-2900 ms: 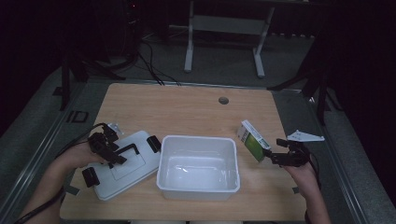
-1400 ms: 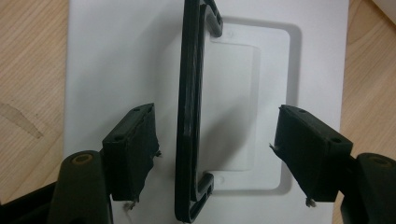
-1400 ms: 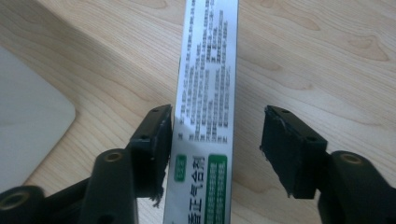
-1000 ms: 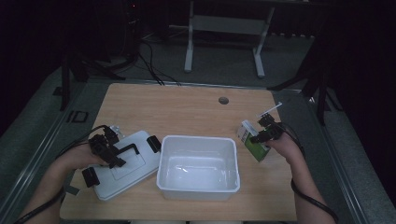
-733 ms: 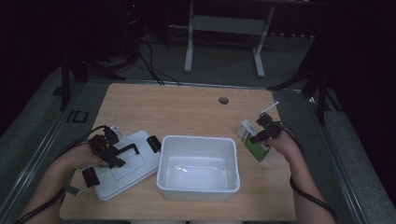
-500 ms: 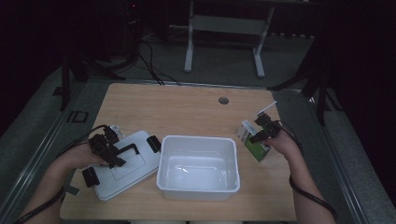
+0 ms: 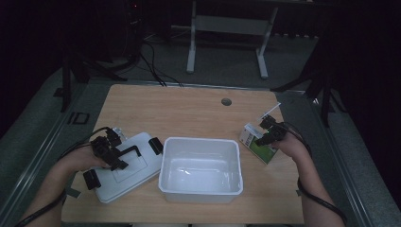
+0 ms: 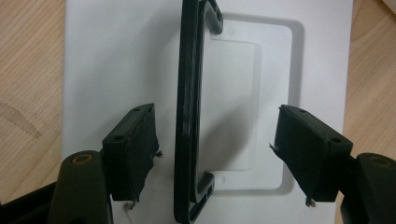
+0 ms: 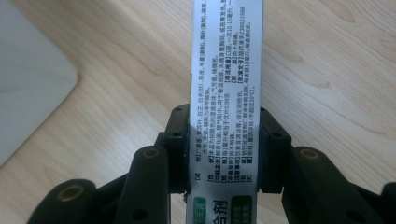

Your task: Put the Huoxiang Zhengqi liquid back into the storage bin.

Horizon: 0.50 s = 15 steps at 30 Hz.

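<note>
A white lid [image 7: 137,168] with a black handle [image 7: 128,152] lies on the table at the left. My left gripper [image 7: 111,153] hovers over it, open. In the left gripper view the handle [image 8: 189,107] runs between the two pads [image 8: 133,149] and touches neither; the lid [image 8: 116,56] lies below. At the right, my right gripper [image 7: 267,132] is shut on a green and white printed box [image 7: 262,150]. Its jaws have just been closing, and in the right gripper view [image 9: 226,149] both pads press on the sides of the box [image 9: 226,70].
An open white bin [image 7: 198,140] stands mid-table between the hands; its corner [image 9: 28,84] lies left of the box. A round grommet hole [image 7: 226,101] sits at the table's far side. Metal stand legs [image 7: 191,52] rise on the floor beyond.
The right gripper came in from the table's right edge onto the box and its jaws drew in on it. The left hand and the lid stayed still.
</note>
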Each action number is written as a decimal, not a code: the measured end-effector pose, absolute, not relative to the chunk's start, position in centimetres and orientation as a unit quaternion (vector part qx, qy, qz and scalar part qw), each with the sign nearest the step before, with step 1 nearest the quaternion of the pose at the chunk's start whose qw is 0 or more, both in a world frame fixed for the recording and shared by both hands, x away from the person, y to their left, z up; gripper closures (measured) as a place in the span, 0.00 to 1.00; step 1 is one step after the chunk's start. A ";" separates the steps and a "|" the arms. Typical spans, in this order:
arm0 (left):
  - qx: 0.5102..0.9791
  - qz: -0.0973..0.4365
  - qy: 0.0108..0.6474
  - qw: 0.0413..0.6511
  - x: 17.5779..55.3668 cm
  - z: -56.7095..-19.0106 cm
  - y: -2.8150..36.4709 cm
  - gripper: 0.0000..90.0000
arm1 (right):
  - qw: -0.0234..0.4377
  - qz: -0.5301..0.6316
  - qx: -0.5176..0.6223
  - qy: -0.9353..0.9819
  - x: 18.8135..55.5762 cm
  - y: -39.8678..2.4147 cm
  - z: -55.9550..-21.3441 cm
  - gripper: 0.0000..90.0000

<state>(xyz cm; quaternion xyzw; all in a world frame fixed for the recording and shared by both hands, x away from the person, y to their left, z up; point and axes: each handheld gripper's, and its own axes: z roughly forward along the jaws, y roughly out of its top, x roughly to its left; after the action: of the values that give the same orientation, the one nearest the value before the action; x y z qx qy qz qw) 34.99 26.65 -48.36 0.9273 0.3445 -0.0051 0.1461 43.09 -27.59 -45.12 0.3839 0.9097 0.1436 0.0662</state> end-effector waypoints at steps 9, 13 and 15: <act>0.927 -0.001 0.344 0.147 35.0 -48.0 26.7 0.34 | 0.057 0.149 0.347 0.924 41.8 -27.6 -42.9 0.71; 0.928 -0.002 0.343 0.148 35.0 -48.2 26.5 0.34 | 0.058 0.149 0.332 0.930 41.2 -27.2 -41.8 0.71; 0.929 -0.004 0.340 0.148 35.0 -48.2 26.4 0.34 | 0.058 0.155 0.327 0.930 40.9 -27.2 -41.1 0.71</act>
<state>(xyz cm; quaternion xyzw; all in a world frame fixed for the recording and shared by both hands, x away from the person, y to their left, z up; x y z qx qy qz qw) 35.02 26.42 -48.24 0.9288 0.3397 -0.0036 0.1479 40.91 -27.17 -41.12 0.3268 0.9305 0.1553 0.0579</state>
